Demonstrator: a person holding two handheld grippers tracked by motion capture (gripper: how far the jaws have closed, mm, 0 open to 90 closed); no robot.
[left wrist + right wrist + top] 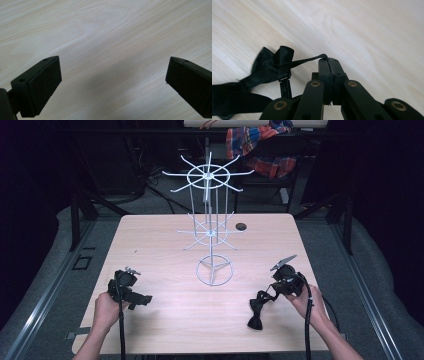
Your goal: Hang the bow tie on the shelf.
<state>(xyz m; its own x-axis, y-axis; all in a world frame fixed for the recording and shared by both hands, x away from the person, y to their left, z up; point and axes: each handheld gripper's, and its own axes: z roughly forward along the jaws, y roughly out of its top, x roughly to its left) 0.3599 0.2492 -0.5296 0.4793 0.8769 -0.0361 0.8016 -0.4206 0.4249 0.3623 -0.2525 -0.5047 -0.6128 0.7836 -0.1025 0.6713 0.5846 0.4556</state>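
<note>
Bow tie hangs off the right gripper, wire rack up and to its left

The right gripper (272, 292) has its fingers clamped on the strap of the black bow tie (258, 309), which trails down-left onto the table (165, 320). The wire rack (214, 270) stands at the table's middle, so I'd guess the right hand does the hanging. The left gripper (112, 82) sits wide open, holding nothing, on the rack's far side.

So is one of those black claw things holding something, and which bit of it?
Yes: the right gripper is shut on the thin strap of the black satin bow tie. The left gripper is open, holding nothing.
</note>
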